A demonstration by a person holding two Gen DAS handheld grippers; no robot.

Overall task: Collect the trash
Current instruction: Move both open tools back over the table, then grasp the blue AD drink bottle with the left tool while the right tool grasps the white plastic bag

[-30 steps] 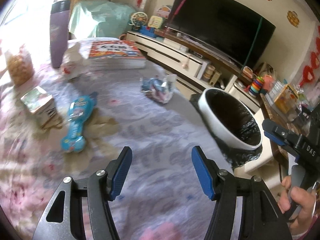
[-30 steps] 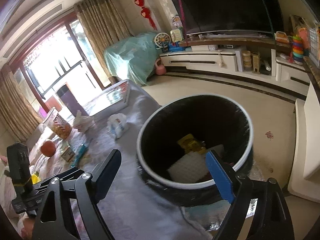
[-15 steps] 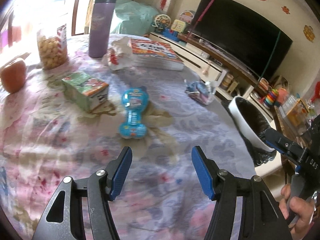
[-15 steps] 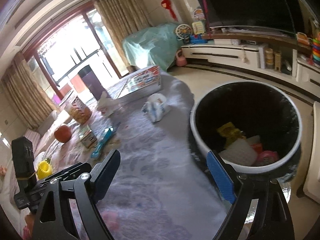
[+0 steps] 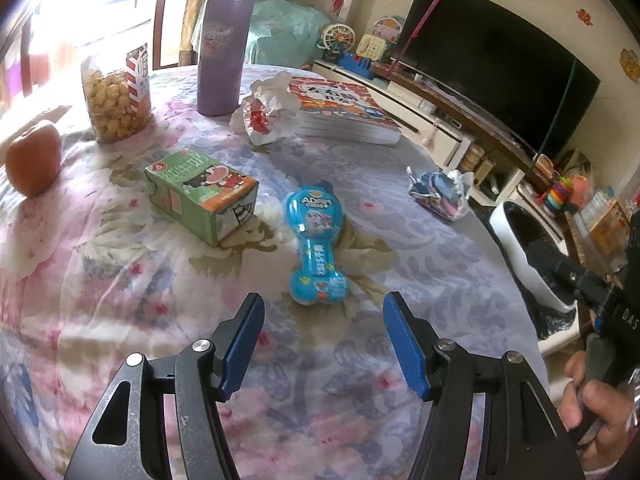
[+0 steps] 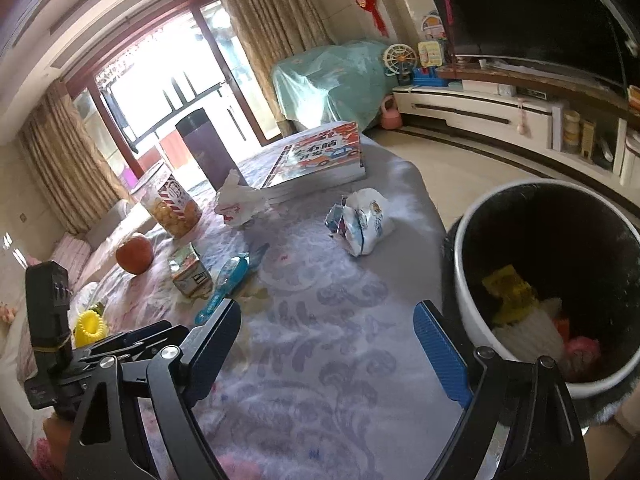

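Wrappers near the bin (image 6: 476, 240): light, crinkly, easily crushed.
Blue bone pack (image 5: 318, 240), probably slick, suits a waist pinch; left gripper (image 5: 322, 340) and right gripper (image 6: 326, 346) both gape empty.

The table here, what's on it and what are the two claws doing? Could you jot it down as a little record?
surface: table with floral cloth
likely trash: blue bone-shaped package; green carton; crumpled white wrapper; crinkled snack bag
other items: purple flask; snack jar; book; apple
bin: white trash can, beside the table, already holding trash
left claw: open, empty, facing the blue package
right claw: open, empty
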